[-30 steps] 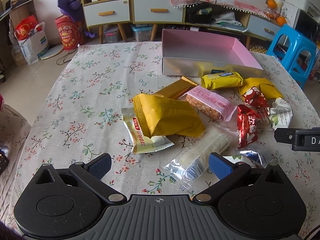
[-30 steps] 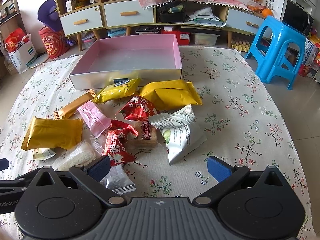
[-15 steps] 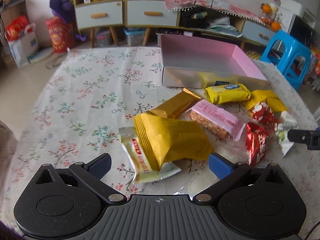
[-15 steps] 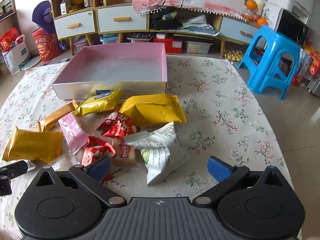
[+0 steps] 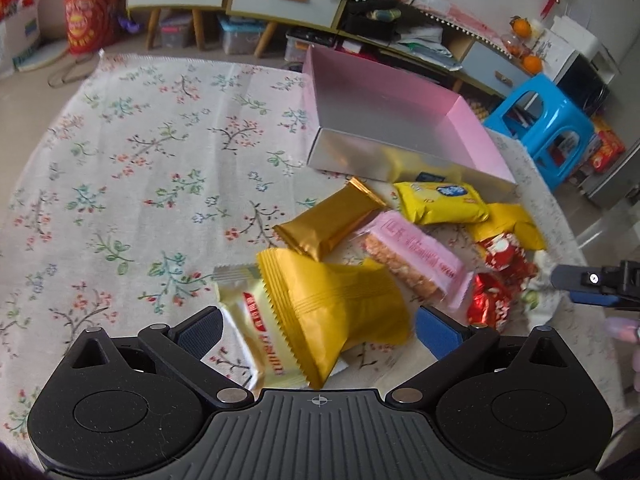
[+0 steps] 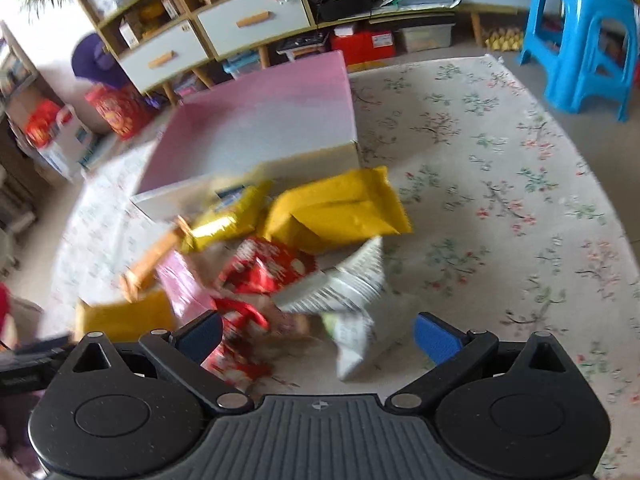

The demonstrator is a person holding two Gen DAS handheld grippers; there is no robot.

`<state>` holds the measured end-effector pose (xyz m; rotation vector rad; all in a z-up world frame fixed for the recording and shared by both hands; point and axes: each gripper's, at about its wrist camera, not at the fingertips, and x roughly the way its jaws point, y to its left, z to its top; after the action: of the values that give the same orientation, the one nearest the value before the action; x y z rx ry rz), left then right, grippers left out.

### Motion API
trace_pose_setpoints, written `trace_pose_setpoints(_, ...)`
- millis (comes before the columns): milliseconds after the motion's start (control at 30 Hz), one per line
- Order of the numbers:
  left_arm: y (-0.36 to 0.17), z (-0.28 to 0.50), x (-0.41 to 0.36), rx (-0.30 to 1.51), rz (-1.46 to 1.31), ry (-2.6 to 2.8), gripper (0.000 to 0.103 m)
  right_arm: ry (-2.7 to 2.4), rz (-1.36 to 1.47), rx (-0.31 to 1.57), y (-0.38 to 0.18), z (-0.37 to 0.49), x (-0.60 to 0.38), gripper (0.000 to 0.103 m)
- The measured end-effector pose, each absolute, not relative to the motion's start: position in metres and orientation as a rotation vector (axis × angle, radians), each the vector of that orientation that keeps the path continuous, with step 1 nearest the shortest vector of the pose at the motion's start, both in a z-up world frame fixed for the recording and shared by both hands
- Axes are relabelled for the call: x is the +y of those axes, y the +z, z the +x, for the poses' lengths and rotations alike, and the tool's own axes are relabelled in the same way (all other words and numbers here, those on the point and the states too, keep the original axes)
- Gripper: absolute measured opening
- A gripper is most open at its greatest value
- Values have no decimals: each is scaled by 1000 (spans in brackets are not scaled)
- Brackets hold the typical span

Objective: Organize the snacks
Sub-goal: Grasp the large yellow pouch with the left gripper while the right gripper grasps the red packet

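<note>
Left gripper [image 5: 316,326], jaws spread and empty, straddles a puffy golden-yellow foil snack packet [image 5: 336,312] overlapping a cream sachet [image 5: 248,320]; closing may pinch both, while the right gripper [image 6: 318,334] gapes unladen.

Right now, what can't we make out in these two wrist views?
- Right wrist view: motion blur smears the snack pile; print on the red packets and the white-green bag is unreadable.
- Left wrist view: the cream packet is partly covered by the big yellow bag.
- Left wrist view: the right gripper is cut off by the frame edge.
- Both views: pink box floor partly hidden by its near wall.
</note>
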<state>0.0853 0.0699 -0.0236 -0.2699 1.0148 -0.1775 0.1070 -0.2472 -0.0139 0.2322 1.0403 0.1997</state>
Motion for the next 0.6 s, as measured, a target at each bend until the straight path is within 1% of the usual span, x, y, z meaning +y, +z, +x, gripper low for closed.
trace_pose_setpoints(67,-26,91,74,1031,-306,-191,99,224,276,1042,-12,114,-248,88)
trace_pose_setpoints(167,-32,95,81,1037,-383,-209,93,246,313,1023,-10,125,-246,89)
trace_pose_setpoints(200,-34,95,84,1033,-404,-210,91,253,309,1012,-10,126,-244,88)
trace_pose_setpoints(233,-37,95,87,1029,-427,-213,88,261,307,995,-9,128,-243,85)
trace_pose_setpoints(267,-40,95,90,1030,-454,-216,83,256,306,977,-6,128,-242,77)
trace_pose_setpoints(300,-42,95,93,1029,-482,-212,82,254,312,965,-2,128,-242,72)
trace_pose_setpoints(400,-42,98,98,1020,-520,-205,73,306,335,925,8,129,-243,72)
trace_pose_setpoints(500,-41,100,99,1021,-533,-201,69,348,308,942,4,133,-234,72)
trace_pose_setpoints(533,-41,101,99,1024,-538,-208,64,368,293,957,0,134,-229,72)
trace_pose_setpoints(567,-41,102,99,1030,-549,-216,61,386,271,970,-4,135,-223,69)
trace_pose_setpoints(600,-42,102,98,1036,-554,-221,61,398,240,984,-8,136,-216,66)
